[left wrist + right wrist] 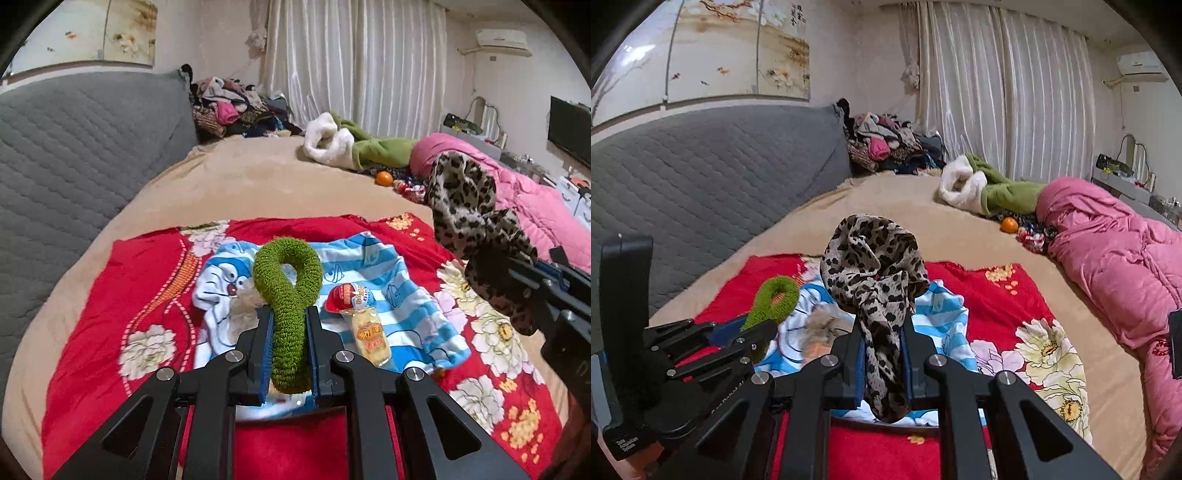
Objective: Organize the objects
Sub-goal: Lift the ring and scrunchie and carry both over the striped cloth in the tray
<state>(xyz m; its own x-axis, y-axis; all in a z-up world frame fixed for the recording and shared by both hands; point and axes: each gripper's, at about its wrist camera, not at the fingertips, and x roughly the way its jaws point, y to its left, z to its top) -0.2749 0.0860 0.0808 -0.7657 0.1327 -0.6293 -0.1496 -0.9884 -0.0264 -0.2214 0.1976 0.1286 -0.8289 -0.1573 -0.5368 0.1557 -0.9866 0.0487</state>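
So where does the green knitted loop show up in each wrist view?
Left wrist: the green knitted loop stands centre frame, clamped in the left gripper.
Right wrist: it sits at lower left, sticking out of that same gripper.
Shared landmark: the orange fruit on the tan bedcover near the pink quilt.

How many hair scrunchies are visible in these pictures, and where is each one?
2. The green fuzzy knitted scrunchie is clamped in the left gripper; the leopard-print fabric scrunchie is clamped in the right gripper. Others may be hidden in the clothes pile.
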